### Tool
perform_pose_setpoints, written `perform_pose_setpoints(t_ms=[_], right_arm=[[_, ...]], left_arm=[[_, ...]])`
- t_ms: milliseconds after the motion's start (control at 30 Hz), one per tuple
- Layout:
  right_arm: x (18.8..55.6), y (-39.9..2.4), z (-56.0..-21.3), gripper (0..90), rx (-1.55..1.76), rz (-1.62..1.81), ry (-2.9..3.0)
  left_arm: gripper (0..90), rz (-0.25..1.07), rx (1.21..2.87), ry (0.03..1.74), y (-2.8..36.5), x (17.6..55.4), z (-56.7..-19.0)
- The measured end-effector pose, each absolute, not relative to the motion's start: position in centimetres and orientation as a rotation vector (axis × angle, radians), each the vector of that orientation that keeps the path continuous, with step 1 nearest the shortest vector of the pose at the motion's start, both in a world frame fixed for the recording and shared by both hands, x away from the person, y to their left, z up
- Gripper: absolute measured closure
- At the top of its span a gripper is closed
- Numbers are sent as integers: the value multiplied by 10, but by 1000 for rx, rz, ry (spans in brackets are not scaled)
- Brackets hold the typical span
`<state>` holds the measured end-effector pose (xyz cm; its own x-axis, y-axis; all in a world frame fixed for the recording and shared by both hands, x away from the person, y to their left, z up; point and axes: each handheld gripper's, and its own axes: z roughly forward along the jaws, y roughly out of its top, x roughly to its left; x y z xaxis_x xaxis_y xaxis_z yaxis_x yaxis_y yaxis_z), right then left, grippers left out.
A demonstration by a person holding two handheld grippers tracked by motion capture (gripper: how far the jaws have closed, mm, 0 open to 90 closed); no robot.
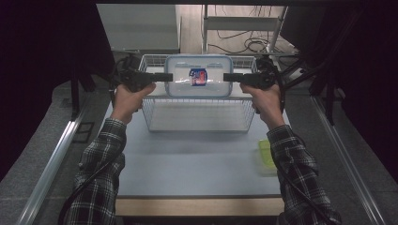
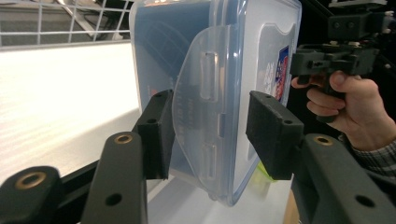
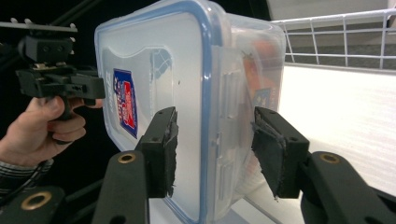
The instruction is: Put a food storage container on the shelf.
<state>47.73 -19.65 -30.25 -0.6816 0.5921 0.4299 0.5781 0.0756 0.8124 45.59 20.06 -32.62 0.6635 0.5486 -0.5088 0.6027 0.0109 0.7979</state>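
The box (image 1: 198,76) hangs over the far half of the basket (image 1: 197,115), the left gripper (image 1: 165,77) and right gripper (image 1: 228,78) at its ends. Jaws straddle the side latches; whether the pads press is hard to tell. The box's contents are blurred behind cloudy plastic.

The sticker (image 1: 198,77) on the container lid (image 1: 180,70) is unreadable.
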Motion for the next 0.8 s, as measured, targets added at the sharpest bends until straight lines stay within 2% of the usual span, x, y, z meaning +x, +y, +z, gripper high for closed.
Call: perform_pose_setpoints(t_ms=[533, 600, 800], right_arm=[[478, -194, -302, 482, 1258, 1679, 2272], [478, -193, -303, 500, 1266, 1647, 2279], [480, -189, -309, 507, 1280, 1584, 2279]], left_arm=[[462, 4, 1672, 981, 194, 456, -326], [452, -11, 1673, 983, 194, 457, -327], [381, -40, 1667, 1017, 196, 465, -330]])
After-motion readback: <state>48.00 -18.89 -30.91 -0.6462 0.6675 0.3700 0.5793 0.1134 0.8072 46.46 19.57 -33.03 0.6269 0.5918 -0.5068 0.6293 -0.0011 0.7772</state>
